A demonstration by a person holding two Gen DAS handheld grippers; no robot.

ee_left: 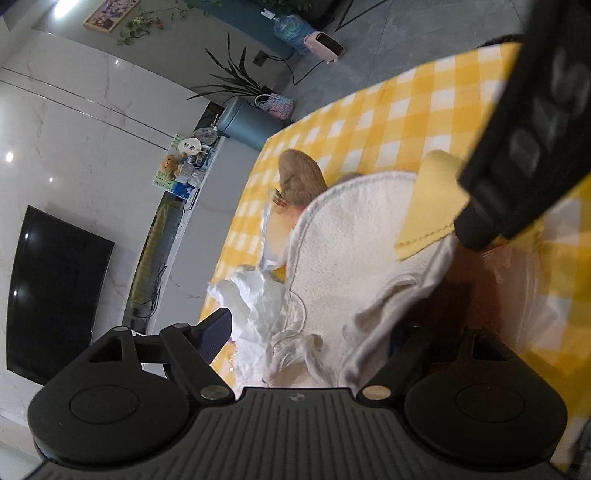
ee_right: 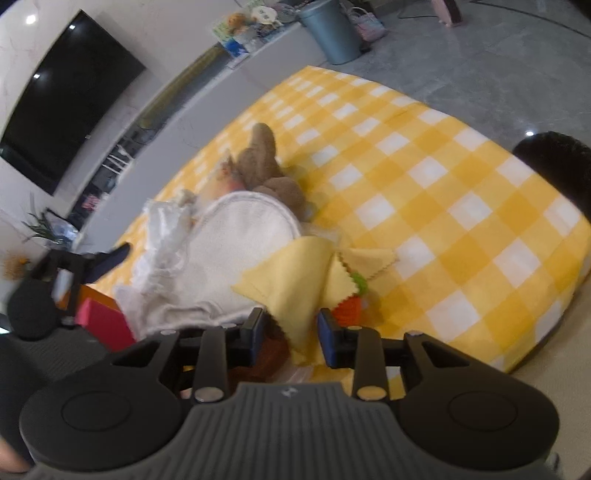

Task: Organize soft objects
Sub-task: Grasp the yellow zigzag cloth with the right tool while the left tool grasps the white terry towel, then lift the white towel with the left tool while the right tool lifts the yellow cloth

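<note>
Your right gripper point(ee_right: 290, 334): fingers apart, a hanging corner of the yellow cloth point(ee_right: 295, 280) between them, contact not discernible. Your left gripper point(ee_left: 314, 332): one finger point(ee_left: 216, 334) visible, the other hidden under fabric; you cannot tell its state. Just beyond: white terry cloth point(ee_left: 351, 251), partly under the yellow cloth; crumpled white fabric point(ee_left: 255, 306) beside it. Orange-and-green knitted toy point(ee_right: 351, 299) beneath the yellow cloth. Farther: brown plush toy point(ee_right: 266, 166). All on the yellow checked desk point(ee_right: 443, 192). Beyond: grey bin point(ee_right: 330, 29), television point(ee_left: 55, 291).

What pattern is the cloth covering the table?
Yellow-and-white checks on the tablecloth; clearest in the right wrist view.
</note>
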